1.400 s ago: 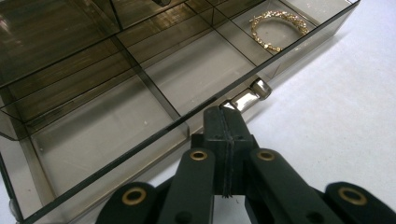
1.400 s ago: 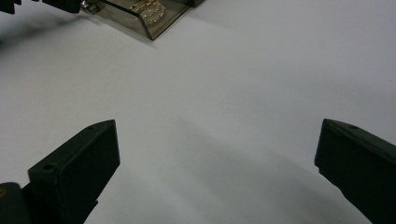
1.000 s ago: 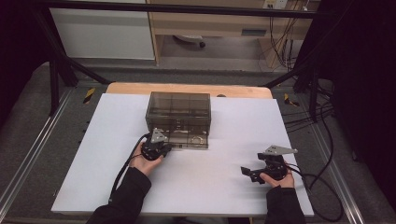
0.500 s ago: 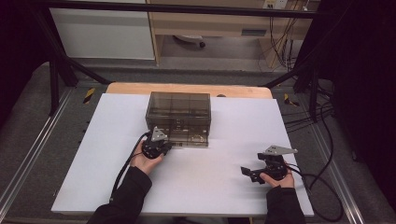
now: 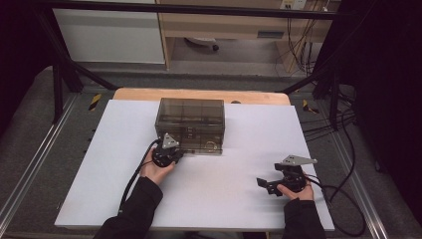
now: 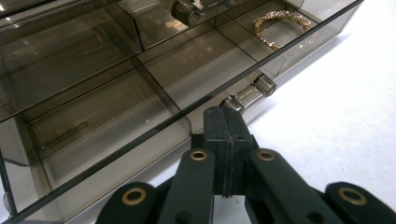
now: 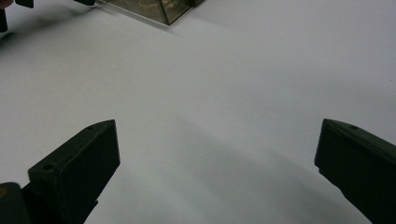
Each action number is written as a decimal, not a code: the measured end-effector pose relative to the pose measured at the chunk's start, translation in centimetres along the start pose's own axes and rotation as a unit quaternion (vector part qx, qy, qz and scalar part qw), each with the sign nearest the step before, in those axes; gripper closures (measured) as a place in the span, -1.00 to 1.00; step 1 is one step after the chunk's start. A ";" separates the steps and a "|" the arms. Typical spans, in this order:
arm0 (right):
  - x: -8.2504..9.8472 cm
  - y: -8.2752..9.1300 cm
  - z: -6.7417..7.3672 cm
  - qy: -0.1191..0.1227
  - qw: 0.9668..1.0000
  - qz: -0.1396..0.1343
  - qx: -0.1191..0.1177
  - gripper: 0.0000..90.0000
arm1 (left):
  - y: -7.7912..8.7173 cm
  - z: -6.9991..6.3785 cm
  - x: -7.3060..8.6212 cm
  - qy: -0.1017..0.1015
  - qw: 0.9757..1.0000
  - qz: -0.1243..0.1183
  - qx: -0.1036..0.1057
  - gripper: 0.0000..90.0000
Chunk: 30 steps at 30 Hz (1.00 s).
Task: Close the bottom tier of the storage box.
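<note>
**Inspector A:** Left gripper (image 6: 227, 154): both jaws pressed together, pinching the near end of the drawer handle (image 6: 247, 94), a small metal bar on the front of the bottom drawer (image 6: 140, 116). In the high view the same left gripper (image 5: 168, 149) sits against the front face of the smoked-plastic drawer box (image 5: 190, 124).

**Inspector B:** Right gripper?

**Inspector A:** Right gripper (image 7: 215, 163): jaws spread wide, nothing between them. It hovers over bare worktop (image 5: 234, 209) near the front right corner, well apart from the box, which stands near the middle of the rear edge.

**Inspector B:** Progress?

**Inspector A:** My judgement: the drawer appears partly out. Its divided compartments lie exposed from above in the left gripper view. 1 far compartment holds a gold bracelet (image 6: 280, 25); the near ones look empty. A metallic item (image 6: 194, 9) sits further back; I cannot identify it.

**Inspector B:** Outstanding?

**Inspector A:** Whether the drawer is going out or in cannot be determined. The right gripper has taken no part.
</note>
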State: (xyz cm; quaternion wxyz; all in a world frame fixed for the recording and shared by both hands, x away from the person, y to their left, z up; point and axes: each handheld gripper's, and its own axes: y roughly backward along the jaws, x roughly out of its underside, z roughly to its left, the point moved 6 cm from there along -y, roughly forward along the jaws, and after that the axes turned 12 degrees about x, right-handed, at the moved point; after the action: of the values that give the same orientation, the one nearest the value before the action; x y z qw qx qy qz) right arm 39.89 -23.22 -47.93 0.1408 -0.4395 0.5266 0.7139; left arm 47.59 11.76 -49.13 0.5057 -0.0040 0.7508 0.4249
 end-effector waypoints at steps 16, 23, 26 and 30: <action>0.0 0.0 0.0 0.000 1.000 0.001 -0.001 -0.98 | -0.6 0.8 -0.1 0.007 1.000 -0.010 -0.007 1.00; 0.0 0.0 0.0 -0.001 1.000 0.001 -0.001 -0.98 | -0.8 1.1 -0.3 0.003 1.000 -0.005 -0.012 1.00; 0.0 0.0 0.0 -0.001 1.000 0.001 -0.001 -0.98 | -0.9 1.2 -0.4 0.006 1.000 -0.007 -0.014 1.00; 0.0 0.0 0.0 0.000 1.000 0.000 -0.001 -0.98 | -1.0 1.4 -0.6 0.005 1.000 -0.008 -0.015 1.00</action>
State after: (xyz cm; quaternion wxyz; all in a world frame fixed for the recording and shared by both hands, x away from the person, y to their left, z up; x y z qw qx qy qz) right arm 39.89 -23.19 -47.95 0.1401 -0.4392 0.5257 0.7149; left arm 49.36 11.74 -49.46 0.5052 -0.0193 0.7468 0.4321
